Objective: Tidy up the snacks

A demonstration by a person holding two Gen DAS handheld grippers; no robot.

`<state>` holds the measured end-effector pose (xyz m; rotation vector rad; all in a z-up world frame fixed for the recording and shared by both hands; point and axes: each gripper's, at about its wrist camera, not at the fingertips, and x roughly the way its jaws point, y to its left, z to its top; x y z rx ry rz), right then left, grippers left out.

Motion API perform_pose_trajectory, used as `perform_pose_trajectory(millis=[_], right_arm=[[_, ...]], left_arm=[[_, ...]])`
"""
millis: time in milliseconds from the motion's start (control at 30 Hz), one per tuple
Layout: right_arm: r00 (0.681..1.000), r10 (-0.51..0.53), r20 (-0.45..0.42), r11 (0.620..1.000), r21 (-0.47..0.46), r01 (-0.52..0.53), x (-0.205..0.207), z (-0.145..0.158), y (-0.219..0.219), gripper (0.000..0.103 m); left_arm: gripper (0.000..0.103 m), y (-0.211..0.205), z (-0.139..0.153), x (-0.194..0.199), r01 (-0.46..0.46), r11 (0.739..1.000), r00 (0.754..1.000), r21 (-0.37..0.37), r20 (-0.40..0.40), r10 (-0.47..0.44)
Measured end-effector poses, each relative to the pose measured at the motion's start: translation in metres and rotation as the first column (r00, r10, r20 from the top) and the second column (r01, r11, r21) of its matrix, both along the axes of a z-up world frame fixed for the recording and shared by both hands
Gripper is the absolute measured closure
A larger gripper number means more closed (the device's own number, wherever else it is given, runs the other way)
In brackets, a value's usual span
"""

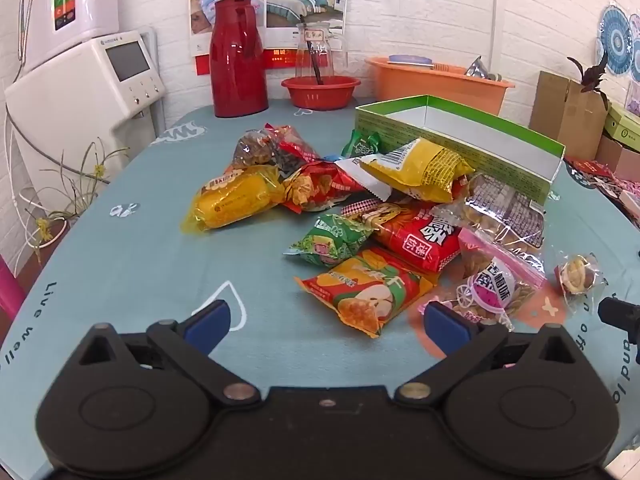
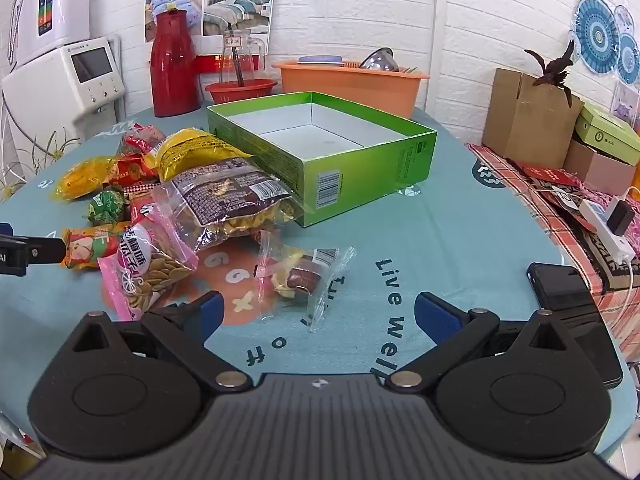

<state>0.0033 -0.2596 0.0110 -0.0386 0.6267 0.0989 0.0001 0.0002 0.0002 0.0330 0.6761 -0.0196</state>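
Several snack packets lie heaped on the teal tablecloth (image 1: 140,264) beside an empty green box (image 1: 460,136) (image 2: 320,156). My left gripper (image 1: 326,322) is open, hovering just short of an apple-chip packet (image 1: 362,290) and a pink seed bag (image 1: 490,284). A yellow packet (image 1: 232,200) lies at the heap's left, and a yellow bag (image 1: 420,164) leans on the box. My right gripper (image 2: 316,312) is open, with a small clear-wrapped pastry (image 2: 298,274) lying just ahead of its fingers. A big clear bag of snacks (image 2: 232,204) rests against the box's near wall. Neither gripper holds anything.
A red thermos (image 1: 236,58), a glass jug in a red basin (image 1: 320,90) and an orange tub (image 1: 436,80) stand at the table's far edge. A black phone (image 2: 572,312) lies at the right edge. Cardboard boxes (image 2: 528,120) and a power strip (image 2: 608,232) sit beyond.
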Motion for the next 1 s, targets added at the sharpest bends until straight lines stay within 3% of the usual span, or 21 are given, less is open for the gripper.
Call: perform_pose_trajectory(millis=[1000], right_arm=[[1.000,0.003,-0.006,1.000,-0.001,-0.003,0.007,-0.003,-0.001,0.000]], left_arm=[[0.000,-0.013,0.000,0.007,0.054,0.998,0.999,-0.010,-0.003,-0.054]])
